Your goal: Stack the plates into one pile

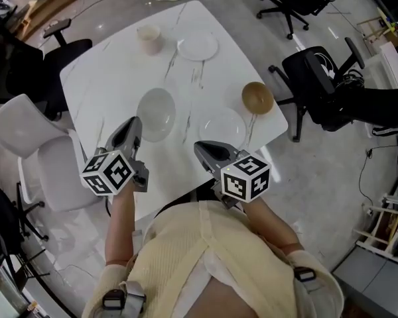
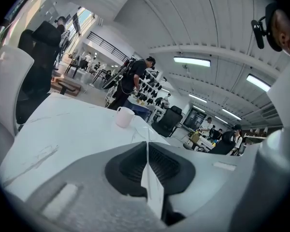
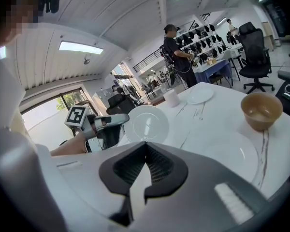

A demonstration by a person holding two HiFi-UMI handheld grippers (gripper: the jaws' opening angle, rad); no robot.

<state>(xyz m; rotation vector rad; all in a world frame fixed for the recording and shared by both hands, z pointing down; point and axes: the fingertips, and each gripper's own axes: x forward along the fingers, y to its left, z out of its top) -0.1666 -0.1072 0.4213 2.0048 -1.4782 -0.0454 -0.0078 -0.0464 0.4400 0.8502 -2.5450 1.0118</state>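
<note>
The left gripper is clamped on the rim of a round white ceramic plate, holding it tipped up over the middle of the white marble table — an edge grip, probably so the plate can be carried across and laid flat on another. The likely base is a second white plate, flat near the table's right-hand corner. The right gripper, closed on nothing, hovers at the near edge — apparently waiting. A smaller white plate sits by the far corner.
</note>
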